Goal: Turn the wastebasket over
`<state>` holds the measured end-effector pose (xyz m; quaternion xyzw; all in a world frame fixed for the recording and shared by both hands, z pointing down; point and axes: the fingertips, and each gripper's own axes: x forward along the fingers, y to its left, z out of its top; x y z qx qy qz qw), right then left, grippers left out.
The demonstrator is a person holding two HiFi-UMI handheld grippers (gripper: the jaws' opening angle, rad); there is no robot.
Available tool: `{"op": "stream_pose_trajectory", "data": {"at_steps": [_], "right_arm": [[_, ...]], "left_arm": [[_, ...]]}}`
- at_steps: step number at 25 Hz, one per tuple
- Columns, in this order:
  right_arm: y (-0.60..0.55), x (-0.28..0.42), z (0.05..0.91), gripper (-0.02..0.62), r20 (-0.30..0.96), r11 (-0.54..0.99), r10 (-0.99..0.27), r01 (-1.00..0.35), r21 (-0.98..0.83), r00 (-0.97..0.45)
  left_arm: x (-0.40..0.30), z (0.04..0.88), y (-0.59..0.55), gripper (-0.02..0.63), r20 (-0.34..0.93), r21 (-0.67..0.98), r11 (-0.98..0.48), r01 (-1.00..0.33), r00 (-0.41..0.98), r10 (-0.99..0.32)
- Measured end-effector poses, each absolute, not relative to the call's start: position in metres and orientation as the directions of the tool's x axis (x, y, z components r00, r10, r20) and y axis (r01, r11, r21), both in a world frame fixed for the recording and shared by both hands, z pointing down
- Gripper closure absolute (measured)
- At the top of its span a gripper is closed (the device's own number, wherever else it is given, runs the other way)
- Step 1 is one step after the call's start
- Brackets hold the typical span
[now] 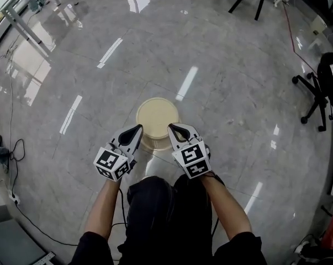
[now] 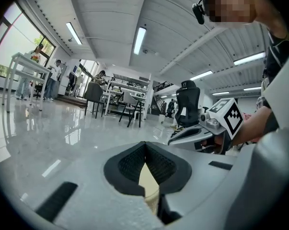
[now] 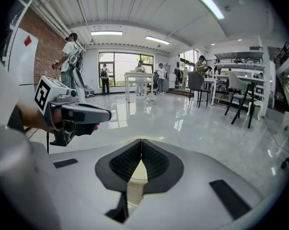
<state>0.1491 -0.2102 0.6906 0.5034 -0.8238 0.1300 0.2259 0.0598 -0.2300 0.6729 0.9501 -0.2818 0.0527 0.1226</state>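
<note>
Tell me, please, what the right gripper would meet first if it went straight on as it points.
Most likely the wastebasket: the right gripper tilts down toward it, and a cream rim shows just past the tongs, though depth is unclear.

The cream-yellow round plastic wastebasket (image 1: 157,120) is plain and a single colour all over, set against the glossy pale grey stone floor (image 1: 227,81), which is faintly veined and streaked with white reflections of the ceiling lights. The left claw (image 1: 137,129) and the right claw (image 1: 172,128) are both light grey with black, finely textured pads (image 2: 130,164), and each carries a white cube (image 1: 112,163) printed with black square markers. The person's trousers (image 1: 166,214) are black.
</note>
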Motion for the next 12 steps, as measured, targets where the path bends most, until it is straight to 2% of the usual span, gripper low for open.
{"op": "stream_pose_trajectory", "data": {"at_steps": [6,12], "right_arm": [[-0.206,0.151,0.605,0.583,0.530,0.417,-0.765,-0.909,-0.026,-0.366],[-0.180,0.136,0.470,0.583,0.576,0.396,-0.731,-0.915,-0.080,-0.366]], "left_arm": [[0.064,0.577,-0.239,0.598,0.192,0.145,-0.814,-0.563,0.823,-0.535],[0.047,0.446,-0.217,0.598,0.255,0.179,-0.815,-0.551,0.826,-0.502]]}}
